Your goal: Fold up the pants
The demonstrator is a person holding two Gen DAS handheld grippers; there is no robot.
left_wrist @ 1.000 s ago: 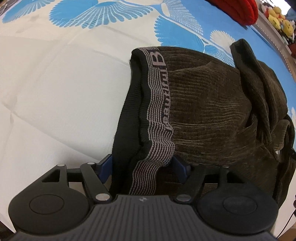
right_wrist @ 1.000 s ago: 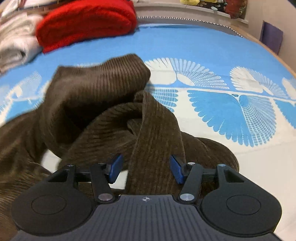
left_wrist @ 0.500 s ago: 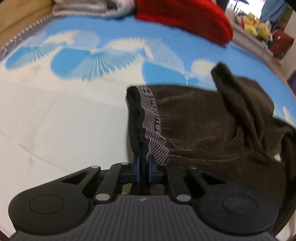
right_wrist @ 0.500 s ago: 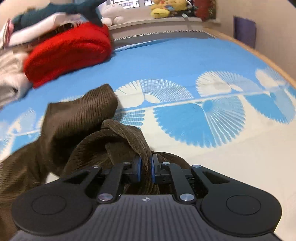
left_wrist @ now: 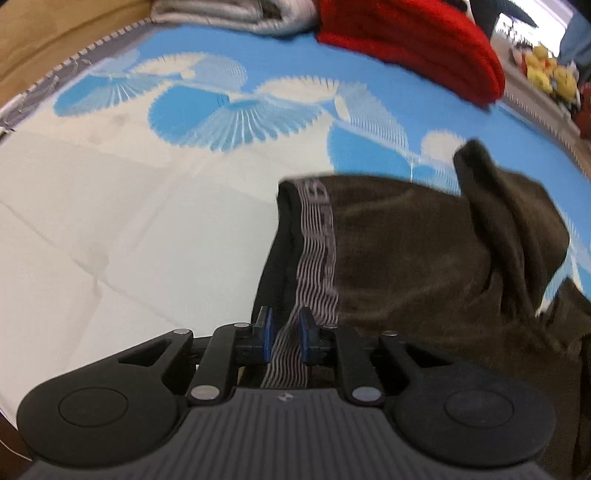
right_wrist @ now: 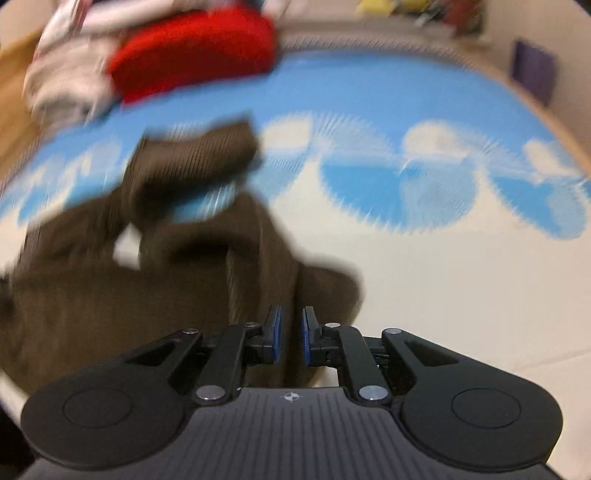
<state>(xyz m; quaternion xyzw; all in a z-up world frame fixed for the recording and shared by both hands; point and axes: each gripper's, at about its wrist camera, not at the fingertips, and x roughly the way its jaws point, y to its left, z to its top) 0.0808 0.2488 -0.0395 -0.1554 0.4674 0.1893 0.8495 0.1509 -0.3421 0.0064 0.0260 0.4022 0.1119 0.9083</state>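
Note:
Dark brown corduroy pants [left_wrist: 413, 251] lie bunched on a blue and white patterned bed cover. Their grey striped waistband [left_wrist: 317, 243] runs toward me in the left wrist view. My left gripper [left_wrist: 283, 334] is shut on the waistband's near end. In the blurred right wrist view the pants [right_wrist: 177, 266] fill the left half, one leg end [right_wrist: 199, 155] sticking up. My right gripper [right_wrist: 291, 339] is shut on a fold of the brown cloth at the pile's right edge.
A red knit garment [left_wrist: 413, 40] and folded grey and white clothes [left_wrist: 229, 14] lie at the far edge of the bed cover [left_wrist: 147, 206]. Yellow plush toys [left_wrist: 550, 74] sit on a ledge at the back right. A wooden bed edge [right_wrist: 554, 122] runs along the right.
Both grippers closed from open onto the pants, left on the waistband, right on a brown fold. Both have since lifted and pulled back, and the cloth has moved with them.

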